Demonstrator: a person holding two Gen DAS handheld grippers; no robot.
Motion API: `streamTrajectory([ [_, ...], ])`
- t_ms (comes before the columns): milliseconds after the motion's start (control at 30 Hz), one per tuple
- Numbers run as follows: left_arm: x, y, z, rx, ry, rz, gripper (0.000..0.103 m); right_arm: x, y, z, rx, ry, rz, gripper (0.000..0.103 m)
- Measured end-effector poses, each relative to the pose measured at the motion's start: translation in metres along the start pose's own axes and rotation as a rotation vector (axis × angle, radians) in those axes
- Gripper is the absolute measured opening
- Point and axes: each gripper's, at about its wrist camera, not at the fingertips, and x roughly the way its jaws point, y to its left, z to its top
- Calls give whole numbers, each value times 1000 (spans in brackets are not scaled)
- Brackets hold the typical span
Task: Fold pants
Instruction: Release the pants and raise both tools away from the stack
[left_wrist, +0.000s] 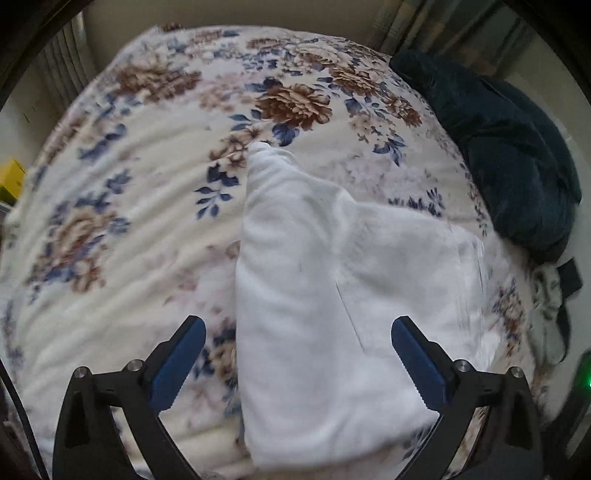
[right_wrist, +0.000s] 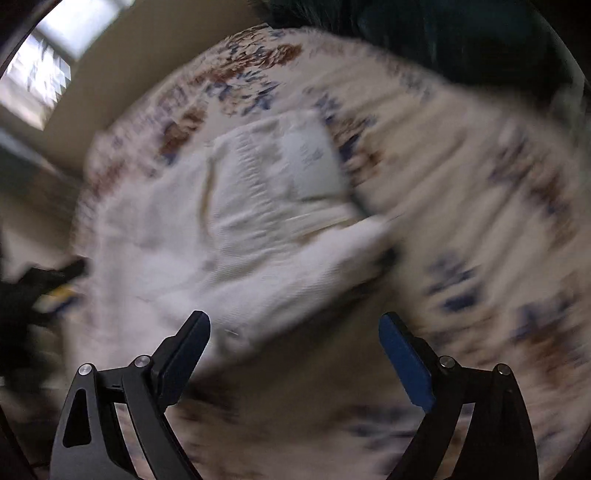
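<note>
Pants (left_wrist: 325, 295): white, partly folded on floral bedspread (left_wrist: 110, 229), long axis running away from me.
Left gripper (left_wrist: 298, 354): spread, empty, above near end; I judge it nearer.
Right gripper (right_wrist: 294, 350): spread, empty.

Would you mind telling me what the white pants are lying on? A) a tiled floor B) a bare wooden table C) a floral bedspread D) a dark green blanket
C: the left wrist view shows the white pants folded on the floral bedspread with brown and blue flowers, while the dark green blanket lies apart at the bed's far right edge.
</note>
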Motion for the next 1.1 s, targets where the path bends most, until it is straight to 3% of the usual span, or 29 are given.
streamTrajectory([
  [100,-25,-12,-22,-10,-4,31,103,-34,3,7,-130,-30,-97,95],
  [200,-58,-22,-44,-33,-18,46,103,-79,2,3,-208,-52,-127,95],
  [700,-272,-92,-137,-81,-244,149,103,-331,-16,-65,-397,-199,-37,95],
  [1100,-422,-138,-254,-28,-385,200,103,-531,-39,-165,-473,-359,23,95],
])
